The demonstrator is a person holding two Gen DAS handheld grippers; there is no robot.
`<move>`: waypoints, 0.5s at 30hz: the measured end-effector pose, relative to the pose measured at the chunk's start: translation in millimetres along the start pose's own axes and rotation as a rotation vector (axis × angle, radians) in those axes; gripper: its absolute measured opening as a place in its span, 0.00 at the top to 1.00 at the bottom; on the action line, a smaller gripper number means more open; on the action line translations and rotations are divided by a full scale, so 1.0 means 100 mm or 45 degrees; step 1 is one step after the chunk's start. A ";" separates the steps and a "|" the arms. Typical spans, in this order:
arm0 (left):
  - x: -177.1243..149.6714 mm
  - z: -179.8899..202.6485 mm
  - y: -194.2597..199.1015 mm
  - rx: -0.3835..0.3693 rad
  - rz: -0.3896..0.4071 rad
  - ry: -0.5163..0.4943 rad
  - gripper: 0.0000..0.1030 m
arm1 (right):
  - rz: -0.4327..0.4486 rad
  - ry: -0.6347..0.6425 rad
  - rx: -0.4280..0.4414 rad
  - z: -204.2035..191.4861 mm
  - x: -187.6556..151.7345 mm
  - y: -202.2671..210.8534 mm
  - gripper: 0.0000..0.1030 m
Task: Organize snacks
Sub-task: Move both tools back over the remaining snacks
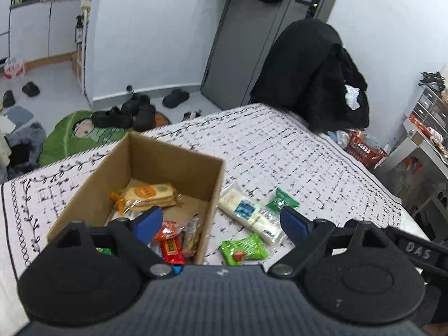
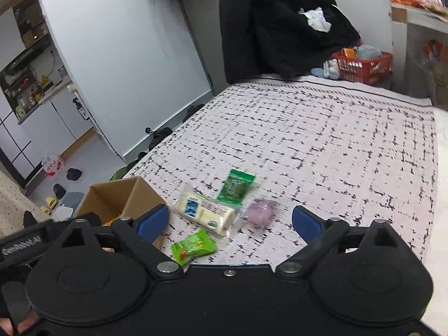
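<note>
An open cardboard box stands on the patterned tablecloth and holds a cracker pack and red and orange snack packets. Right of it lie a white cracker pack, a dark green packet and a bright green packet. My left gripper is open and empty above the box's near right corner. In the right wrist view my right gripper is open and empty over the white pack, with the bright green packet, dark green packet, a purple packet and the box nearby.
A chair draped with black clothing stands at the table's far edge. A red basket sits beyond the far right corner. Shoes and a green mat lie on the floor to the left.
</note>
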State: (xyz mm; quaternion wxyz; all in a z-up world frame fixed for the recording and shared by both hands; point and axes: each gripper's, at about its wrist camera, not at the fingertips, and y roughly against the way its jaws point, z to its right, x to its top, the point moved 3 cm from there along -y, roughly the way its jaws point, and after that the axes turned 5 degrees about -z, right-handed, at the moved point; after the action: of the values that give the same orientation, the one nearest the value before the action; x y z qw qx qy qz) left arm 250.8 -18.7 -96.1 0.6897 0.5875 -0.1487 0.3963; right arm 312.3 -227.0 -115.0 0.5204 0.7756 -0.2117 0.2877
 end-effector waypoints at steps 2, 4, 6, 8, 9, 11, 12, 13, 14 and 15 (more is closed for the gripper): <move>-0.01 0.08 -0.01 -0.013 0.010 -0.015 0.12 | -0.007 -0.011 0.007 0.08 -0.02 -0.03 0.12; -0.03 0.16 -0.02 -0.020 0.016 -0.033 0.13 | -0.014 -0.024 0.015 0.15 -0.04 -0.06 0.15; -0.06 0.24 -0.04 -0.028 0.016 -0.055 0.13 | -0.015 -0.039 0.024 0.23 -0.04 -0.09 0.16; -0.08 0.31 -0.08 -0.029 0.005 -0.079 0.14 | -0.019 -0.046 0.033 0.29 -0.05 -0.12 0.16; -0.10 0.34 -0.10 -0.026 0.000 -0.089 0.14 | -0.024 -0.047 0.038 0.32 -0.04 -0.14 0.17; -0.14 0.39 -0.14 -0.028 -0.010 -0.102 0.15 | -0.034 -0.047 0.051 0.38 -0.03 -0.20 0.19; -0.16 0.41 -0.17 -0.030 -0.017 -0.109 0.15 | -0.037 -0.044 0.053 0.41 -0.03 -0.22 0.19; -0.18 0.44 -0.19 -0.029 -0.022 -0.114 0.15 | -0.038 -0.043 0.055 0.43 -0.02 -0.24 0.19; -0.20 0.46 -0.22 -0.030 -0.028 -0.120 0.15 | -0.038 -0.042 0.056 0.46 -0.01 -0.26 0.19; -0.22 0.48 -0.25 -0.035 -0.038 -0.126 0.15 | -0.040 -0.044 0.058 0.48 -0.01 -0.28 0.19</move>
State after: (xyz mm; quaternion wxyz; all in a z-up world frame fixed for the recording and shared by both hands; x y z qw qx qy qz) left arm 267.5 -71.0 -115.1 0.6953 0.5990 -0.1792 0.3545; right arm 340.6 -261.6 -148.9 0.5034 0.7954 -0.2019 0.2706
